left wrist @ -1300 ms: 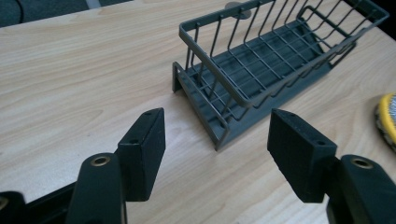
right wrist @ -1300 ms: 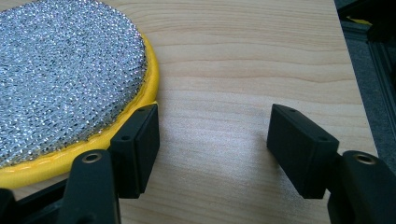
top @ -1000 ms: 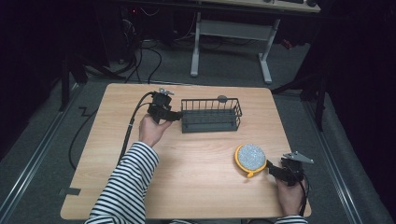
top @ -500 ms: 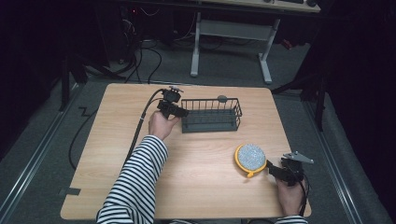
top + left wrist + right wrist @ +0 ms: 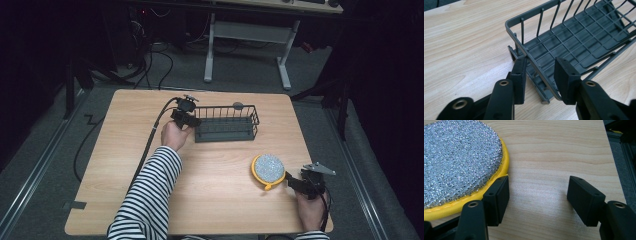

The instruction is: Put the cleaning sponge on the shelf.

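Left fingers straddled the rack's end rail; right fingers stood spread beside the scrubber.

In the left gripper view, the left gripper (image 5: 540,75) had its fingers (image 5: 520,75) parted on either side of the end rail of the grey wire rack (image 5: 579,42), one finger outside touching the rail, the other inside, not yet pinched. That rack sat at upper centre of the high view on the wooden counter (image 5: 130,150). The right gripper (image 5: 539,195), at lower right of the high view, held its fingers (image 5: 499,195) wide apart, the left one touching the yellow rim of the silver-mesh scrubber (image 5: 459,162). My judgement: closing on the thin rail could let the wire slip off the pads and tip or drag the light rack; the right fingers might nudge the scrubber away.
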The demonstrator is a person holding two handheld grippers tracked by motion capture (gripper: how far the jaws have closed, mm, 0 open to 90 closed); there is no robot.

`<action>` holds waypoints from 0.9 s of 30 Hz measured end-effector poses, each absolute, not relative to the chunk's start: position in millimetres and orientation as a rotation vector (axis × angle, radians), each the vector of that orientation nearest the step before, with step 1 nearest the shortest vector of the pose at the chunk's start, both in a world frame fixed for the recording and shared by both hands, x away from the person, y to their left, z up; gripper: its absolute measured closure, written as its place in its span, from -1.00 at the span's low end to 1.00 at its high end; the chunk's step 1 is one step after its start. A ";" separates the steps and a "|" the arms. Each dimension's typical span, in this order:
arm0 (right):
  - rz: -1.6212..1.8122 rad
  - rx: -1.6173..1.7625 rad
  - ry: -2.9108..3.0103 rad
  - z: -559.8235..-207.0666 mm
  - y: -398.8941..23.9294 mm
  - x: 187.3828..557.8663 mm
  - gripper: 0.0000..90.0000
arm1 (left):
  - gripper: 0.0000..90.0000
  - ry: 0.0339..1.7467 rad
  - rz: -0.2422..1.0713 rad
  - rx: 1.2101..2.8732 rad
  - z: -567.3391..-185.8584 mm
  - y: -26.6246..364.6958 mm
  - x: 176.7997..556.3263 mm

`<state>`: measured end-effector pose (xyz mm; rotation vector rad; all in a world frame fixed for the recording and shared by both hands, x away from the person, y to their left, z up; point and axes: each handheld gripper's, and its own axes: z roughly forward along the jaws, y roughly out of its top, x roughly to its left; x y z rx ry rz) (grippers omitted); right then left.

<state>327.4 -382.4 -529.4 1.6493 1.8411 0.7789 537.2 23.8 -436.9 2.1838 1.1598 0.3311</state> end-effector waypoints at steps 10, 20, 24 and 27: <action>0.781 1.652 1.840 -529.4 -381.8 327.2 -0.23 | 0.45 1.140 0.336 2.169 -435.0 27.7 530.0; 0.781 1.648 1.843 -529.5 -382.3 327.3 -0.23 | 0.47 1.134 0.340 2.175 -434.9 35.3 519.9; 0.782 1.649 1.843 -529.5 -382.2 327.3 -0.23 | 0.47 1.134 0.344 2.178 -434.8 40.3 513.8; 0.782 1.649 1.843 -529.5 -382.2 327.3 -0.24 | 0.46 1.123 0.357 2.188 -434.4 44.6 508.1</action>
